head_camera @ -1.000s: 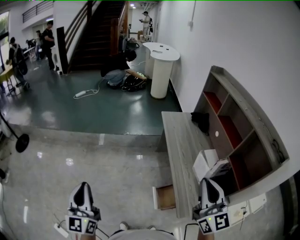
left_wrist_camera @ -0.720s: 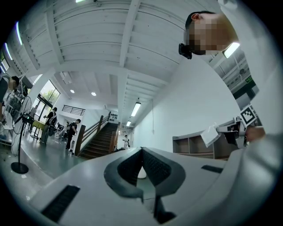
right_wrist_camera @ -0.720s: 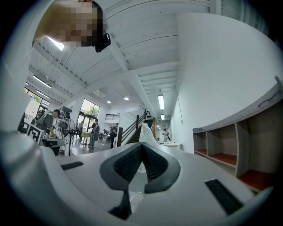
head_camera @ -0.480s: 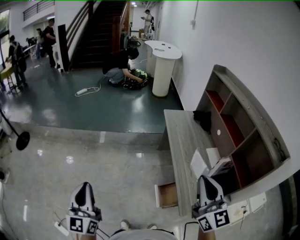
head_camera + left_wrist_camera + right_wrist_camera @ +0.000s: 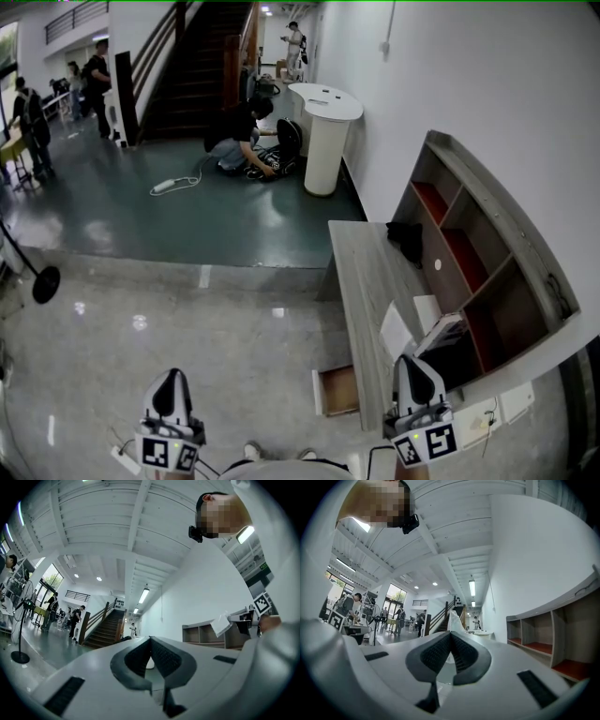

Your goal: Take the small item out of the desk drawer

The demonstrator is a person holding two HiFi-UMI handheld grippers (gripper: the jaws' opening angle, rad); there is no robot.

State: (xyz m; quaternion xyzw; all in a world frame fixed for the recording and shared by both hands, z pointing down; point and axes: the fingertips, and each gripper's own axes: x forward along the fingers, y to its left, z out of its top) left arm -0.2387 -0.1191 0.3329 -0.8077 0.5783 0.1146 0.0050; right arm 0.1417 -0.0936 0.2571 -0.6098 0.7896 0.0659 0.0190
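Observation:
In the head view a grey wooden desk [image 5: 361, 291] stands along the right wall. Its drawer [image 5: 335, 391] is pulled open at the near end, and I can make out no item inside. My left gripper [image 5: 170, 374] is low at the bottom left over the floor, well away from the desk. My right gripper [image 5: 414, 361] hangs over the desk's near end, just right of the drawer. In the left gripper view the left gripper [image 5: 150, 640] has its pads together with nothing between them. The right gripper [image 5: 451, 635] is likewise shut and empty in the right gripper view.
A shelf unit [image 5: 478, 272] sits on the desk's back, with white papers [image 5: 401, 328] and a black object [image 5: 405, 239] in front. Farther off stand a white round counter [image 5: 325, 141], a crouching person [image 5: 242, 141], a power strip [image 5: 162, 187] and a black stand base [image 5: 44, 284].
The view has crept slightly forward, so the desk and drawer sit a little lower and to the right. The crouching person has shifted. Both grippers stay shut and nearly still.

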